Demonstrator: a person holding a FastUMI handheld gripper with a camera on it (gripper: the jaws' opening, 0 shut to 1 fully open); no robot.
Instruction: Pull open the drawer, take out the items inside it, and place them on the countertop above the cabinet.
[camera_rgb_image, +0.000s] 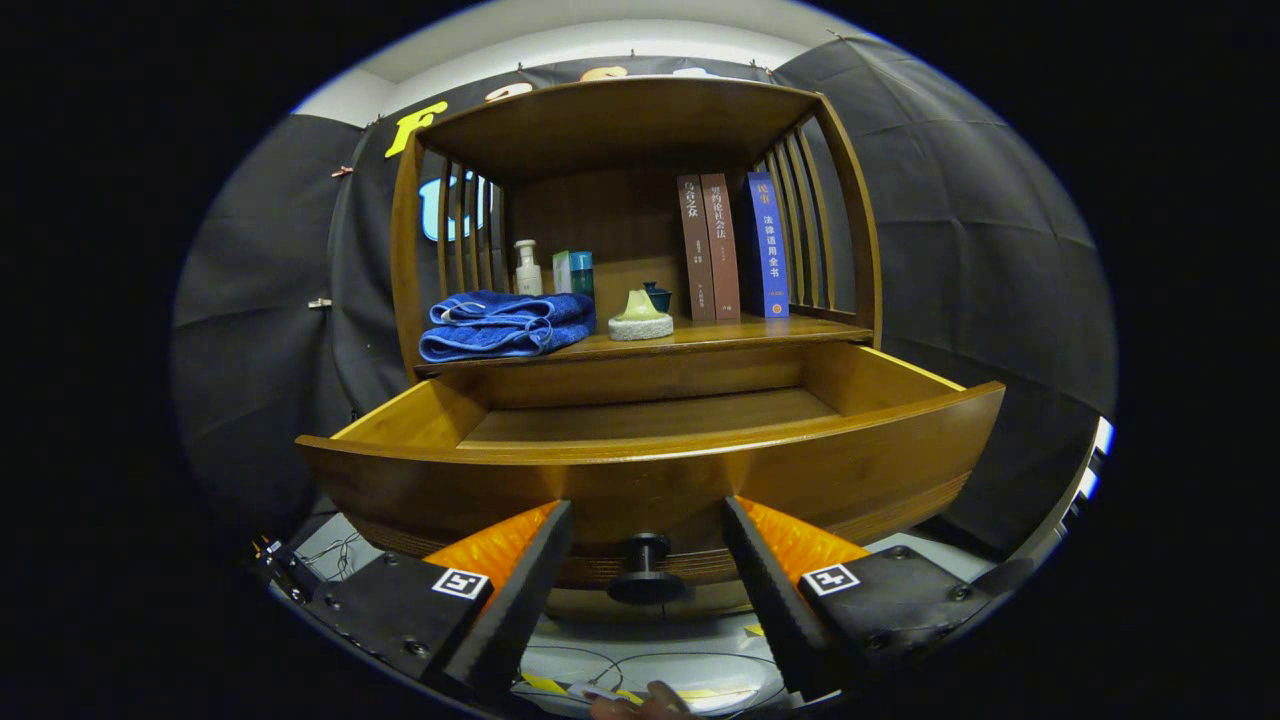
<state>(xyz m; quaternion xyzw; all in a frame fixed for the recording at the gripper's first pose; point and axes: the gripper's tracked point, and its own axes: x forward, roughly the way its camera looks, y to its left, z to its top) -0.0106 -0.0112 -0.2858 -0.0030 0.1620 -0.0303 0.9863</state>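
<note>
Drawer (650, 470) is pulled right out, tongs (648, 540) spread wide either side of its dark knob (643, 570), not pinching it. Blue towel (505, 325) sits on the shelf above.

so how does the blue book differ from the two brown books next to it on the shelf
The tall blue book has a bright blue spine with pale lettering; the two brown books have dull reddish-brown spines. The blue book stands alone nearest the slatted side of the wooden cabinet; the brown books stand as a touching pair. All are upright, similar in height. The claw is open around the drawer knob.
</note>
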